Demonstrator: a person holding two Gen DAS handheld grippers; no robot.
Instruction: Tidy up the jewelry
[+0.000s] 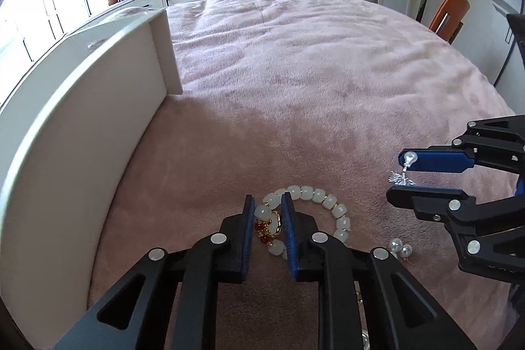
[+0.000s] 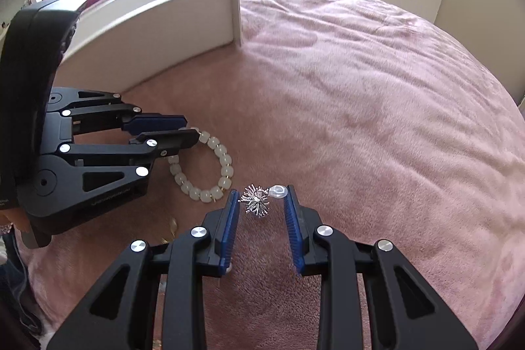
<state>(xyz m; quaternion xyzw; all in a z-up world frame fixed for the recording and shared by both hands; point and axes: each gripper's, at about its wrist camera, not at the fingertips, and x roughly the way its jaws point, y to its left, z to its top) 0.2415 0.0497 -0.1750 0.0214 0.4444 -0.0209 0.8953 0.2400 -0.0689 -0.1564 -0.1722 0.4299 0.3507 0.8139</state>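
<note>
Pink plush blanket [image 1: 311,81] covers the bed in the left wrist view, its nap soft and faintly creased. On it lies a bracelet [image 1: 328,202] of smooth, milky, squarish beads strung in a ring, with a cluster of gold and red beads at one side. The left gripper [image 1: 267,212] has its ribbed blue fingers [image 1: 249,218] set on either side of that gold and red cluster, with narrow gaps showing; whether they actually squeeze it cannot be told. Left of the bracelet stands a white box [image 1: 98,107] with flat, matte, smooth walls. To the right of the bracelet, the right gripper [image 1: 402,176] comes in from the side, its fingers spread, and a small silver earring [image 1: 402,177] with a spiky spray shape and a clear round stopper hangs against the upper blue pad. Just below it, near the bracelet, lie glossy round pearls [image 1: 400,248] on the blanket.

From the right wrist view, the same fuzzy blanket [image 2: 361,87] fills the frame. The right gripper [image 2: 259,202] shows its ribbed blue fingers [image 2: 229,218] parted, and the earring [image 2: 256,202] sits between them, its clear stopper touching the right-hand finger and the bristly silver spray apart from the left-hand one. Just left of the earring curves the bracelet [image 2: 216,173], its beads pale green-white and glossy. The left gripper [image 2: 183,133], black with hard angular links, reaches over the bracelet's far side. Beyond the bracelet rises the box [image 2: 164,22], its corner square and sharp.
</note>
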